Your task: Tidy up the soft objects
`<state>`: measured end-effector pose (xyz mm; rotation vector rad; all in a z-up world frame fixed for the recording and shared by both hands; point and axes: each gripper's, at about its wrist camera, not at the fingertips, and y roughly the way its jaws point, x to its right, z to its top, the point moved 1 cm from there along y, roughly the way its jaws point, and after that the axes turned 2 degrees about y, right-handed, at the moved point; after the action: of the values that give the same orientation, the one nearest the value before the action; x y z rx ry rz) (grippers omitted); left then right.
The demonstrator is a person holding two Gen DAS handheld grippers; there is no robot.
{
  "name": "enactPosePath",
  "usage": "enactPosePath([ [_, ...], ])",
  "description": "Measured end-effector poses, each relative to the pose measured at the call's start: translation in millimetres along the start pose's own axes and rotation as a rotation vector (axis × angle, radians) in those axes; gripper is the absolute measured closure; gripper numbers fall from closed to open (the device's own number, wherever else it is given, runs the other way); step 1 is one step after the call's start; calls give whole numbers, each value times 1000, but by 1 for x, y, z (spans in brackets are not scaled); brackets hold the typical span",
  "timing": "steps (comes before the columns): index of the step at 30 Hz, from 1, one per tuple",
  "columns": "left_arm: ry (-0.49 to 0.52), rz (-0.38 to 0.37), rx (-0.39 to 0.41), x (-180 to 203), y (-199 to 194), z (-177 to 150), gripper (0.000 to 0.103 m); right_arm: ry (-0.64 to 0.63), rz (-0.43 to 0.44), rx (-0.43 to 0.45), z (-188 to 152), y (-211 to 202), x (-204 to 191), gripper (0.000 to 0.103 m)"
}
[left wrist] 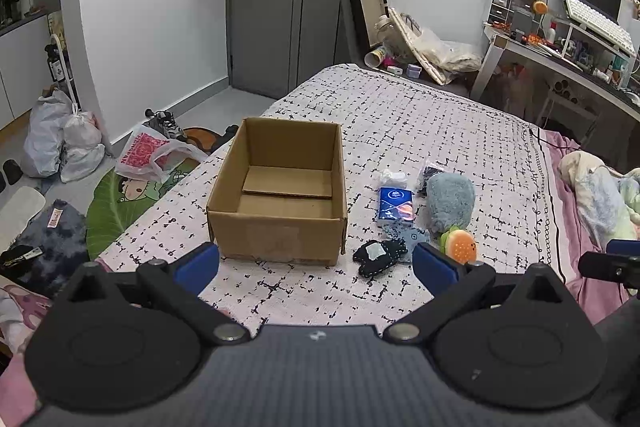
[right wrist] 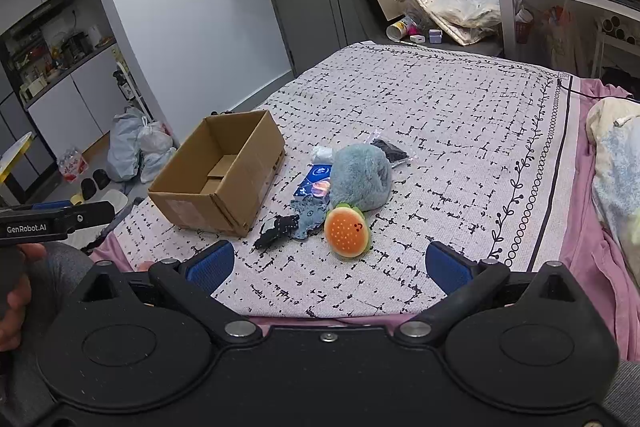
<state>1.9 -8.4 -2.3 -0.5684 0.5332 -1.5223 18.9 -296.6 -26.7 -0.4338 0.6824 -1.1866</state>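
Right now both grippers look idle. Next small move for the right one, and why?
Probably ease the right gripper forward and down onto the burger plush. Its jaws stand open and hold nothing, and that plush is the pile's nearest item, almost straight ahead on the bedspread. The cardboard box sits open and looks empty to the left, ready to take it.
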Motion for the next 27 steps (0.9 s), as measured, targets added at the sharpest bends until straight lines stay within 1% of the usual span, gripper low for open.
enactPosePath([
  [27,-4,-9,-5,3,0,-1,1,-10,-4,-5,-1,1,-1,0],
])
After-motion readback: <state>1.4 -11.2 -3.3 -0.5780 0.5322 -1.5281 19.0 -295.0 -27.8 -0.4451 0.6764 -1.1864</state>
